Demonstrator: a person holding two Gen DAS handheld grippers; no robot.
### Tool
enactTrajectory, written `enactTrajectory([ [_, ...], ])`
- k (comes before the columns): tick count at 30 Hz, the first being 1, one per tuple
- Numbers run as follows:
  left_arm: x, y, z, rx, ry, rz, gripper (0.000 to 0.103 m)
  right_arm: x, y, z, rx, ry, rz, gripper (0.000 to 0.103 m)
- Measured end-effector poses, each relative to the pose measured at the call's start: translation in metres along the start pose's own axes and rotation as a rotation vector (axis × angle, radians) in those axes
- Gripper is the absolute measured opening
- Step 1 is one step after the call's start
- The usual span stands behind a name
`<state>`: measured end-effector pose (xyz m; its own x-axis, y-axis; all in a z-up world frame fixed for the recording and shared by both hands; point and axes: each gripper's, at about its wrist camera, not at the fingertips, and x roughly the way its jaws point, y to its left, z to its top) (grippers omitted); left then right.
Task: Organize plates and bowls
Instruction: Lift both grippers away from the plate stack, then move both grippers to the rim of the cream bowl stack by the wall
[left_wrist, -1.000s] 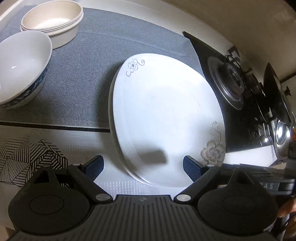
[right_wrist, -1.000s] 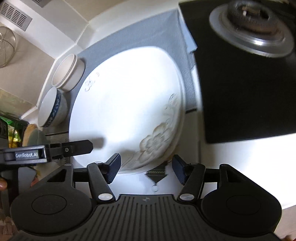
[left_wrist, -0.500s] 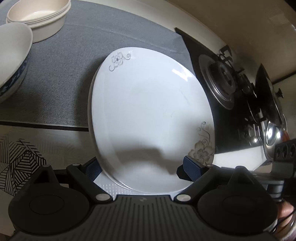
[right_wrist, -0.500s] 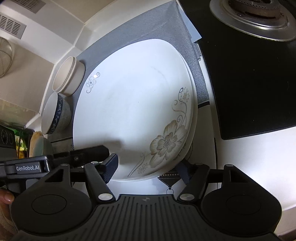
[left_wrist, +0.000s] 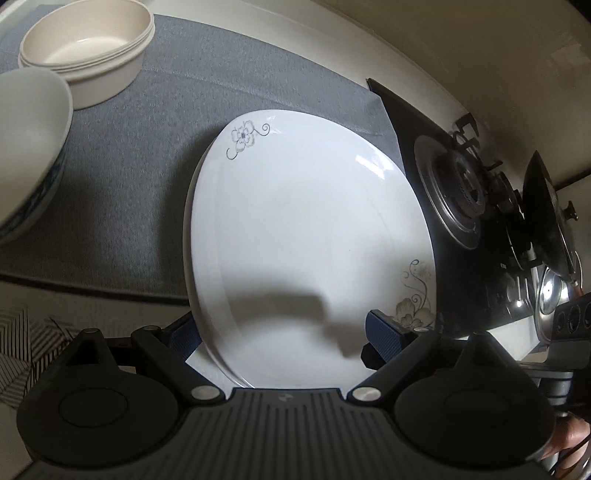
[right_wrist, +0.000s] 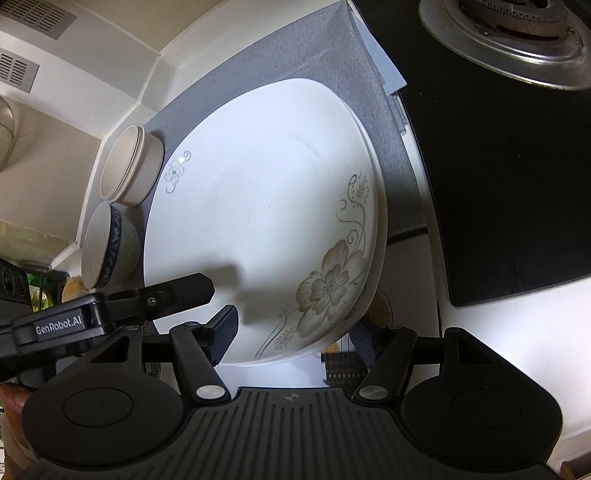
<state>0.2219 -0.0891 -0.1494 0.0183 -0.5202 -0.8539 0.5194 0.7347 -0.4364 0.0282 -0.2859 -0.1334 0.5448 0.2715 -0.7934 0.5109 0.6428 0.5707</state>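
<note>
A stack of white square plates (left_wrist: 303, 221) with flower prints lies partly on the grey mat (left_wrist: 147, 147), its near corner over the counter. My left gripper (left_wrist: 284, 328) straddles the near rim, with its left finger tucked under the rim and its right finger above the plate. My right gripper (right_wrist: 293, 328) straddles the plates (right_wrist: 266, 206) at the flowered corner, left finger on top and right finger beneath. Neither gripper's pads visibly press. A finger (right_wrist: 177, 291) of the left gripper shows at the left in the right wrist view. Stacked cream bowls (left_wrist: 85, 48) and a blue-patterned bowl (left_wrist: 29, 147) stand at the mat's far left.
A black gas stove (right_wrist: 509, 184) with a steel burner ring borders the mat on the right. A dark pan (left_wrist: 546, 221) sits on its far burner. The white wall runs close behind the mat. Patterned counter surface (left_wrist: 22, 332) lies near left.
Both grippers have slid onto the plates' near rim. One finger of each, clear of the rim a second ago, now sits under it. The plates have stayed where they were.
</note>
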Motion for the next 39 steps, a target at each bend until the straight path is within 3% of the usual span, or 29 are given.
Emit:
enactTrajectory([
  [6,-0.001,0.001,0.01,0.012,-0.019,0.018,0.095,0.003,-0.002,0.013,-0.001,-0.01,-0.002,0.07],
  [12,-0.011,0.004,0.002,0.04,0.006,0.06,0.095,-0.014,-0.002,-0.003,-0.062,0.061,-0.015,0.075],
  [17,-0.035,0.017,-0.006,0.027,0.005,0.063,0.095,-0.038,0.024,-0.008,-0.165,0.072,-0.018,0.075],
  [24,-0.097,0.028,0.011,0.025,-0.133,0.137,0.096,-0.058,0.093,0.023,-0.357,-0.074,0.049,0.079],
  [26,-0.114,0.032,0.02,0.013,-0.18,0.172,0.103,-0.052,0.114,0.032,-0.423,-0.104,0.061,0.08],
  [29,-0.135,0.041,0.03,0.001,-0.242,0.237,0.103,-0.037,0.139,0.045,-0.483,-0.123,0.065,0.08],
  [35,-0.154,0.062,0.053,-0.033,-0.299,0.312,0.103,-0.003,0.169,0.069,-0.478,-0.124,0.098,0.08],
  [39,-0.153,0.084,0.074,-0.102,-0.319,0.361,0.103,0.019,0.184,0.085,-0.49,-0.149,0.068,0.08],
])
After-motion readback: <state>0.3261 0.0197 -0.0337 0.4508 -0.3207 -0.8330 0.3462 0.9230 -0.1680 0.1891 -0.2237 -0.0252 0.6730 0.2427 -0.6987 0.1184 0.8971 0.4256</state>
